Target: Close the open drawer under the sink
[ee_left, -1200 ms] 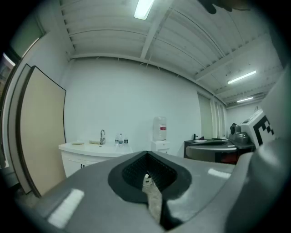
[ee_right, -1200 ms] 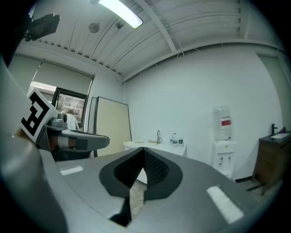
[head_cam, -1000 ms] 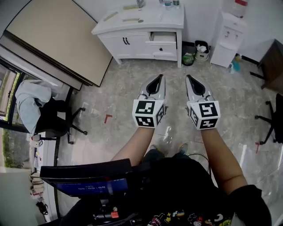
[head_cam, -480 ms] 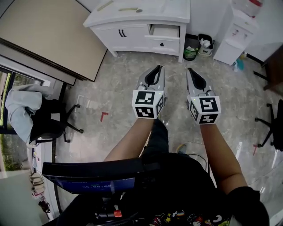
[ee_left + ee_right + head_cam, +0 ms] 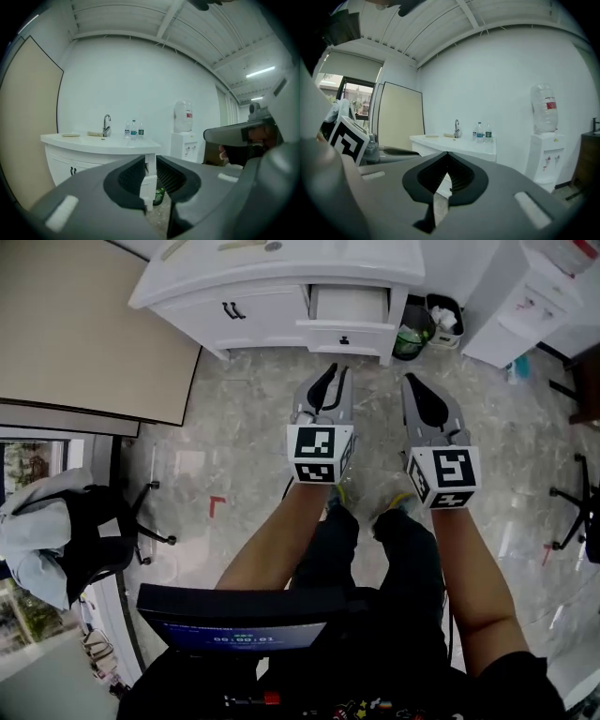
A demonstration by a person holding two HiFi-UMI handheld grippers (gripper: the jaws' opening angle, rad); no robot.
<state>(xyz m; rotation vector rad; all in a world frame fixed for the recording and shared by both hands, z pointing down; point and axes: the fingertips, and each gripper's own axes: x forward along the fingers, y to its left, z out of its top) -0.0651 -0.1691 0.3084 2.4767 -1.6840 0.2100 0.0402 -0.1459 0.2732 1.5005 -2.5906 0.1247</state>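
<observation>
Sink cabinet [image 5: 272, 277], white, stands against the wall. The drawer [image 5: 349, 304] sits at the cabinet's right end, directly under the countertop, pulled out with its interior exposed.

Left gripper [image 5: 336, 371]: held in the air in front of the cabinet, pointing at the drawer, well apart from it. Jaws narrowly parted, nothing between them; only the cabinet's corner shows through the gap.

Right gripper [image 5: 410, 381]: beside the left one, in front of the cabinet's right corner, also clear of the drawer. Jaws closed tip to tip, holding nothing.

A faucet [image 5: 107, 125] and three water bottles [image 5: 133, 130] stand on the cabinet top. A water dispenser [image 5: 525, 306] stands to the cabinet's right, with a waste bin [image 5: 408, 338] between them.
</observation>
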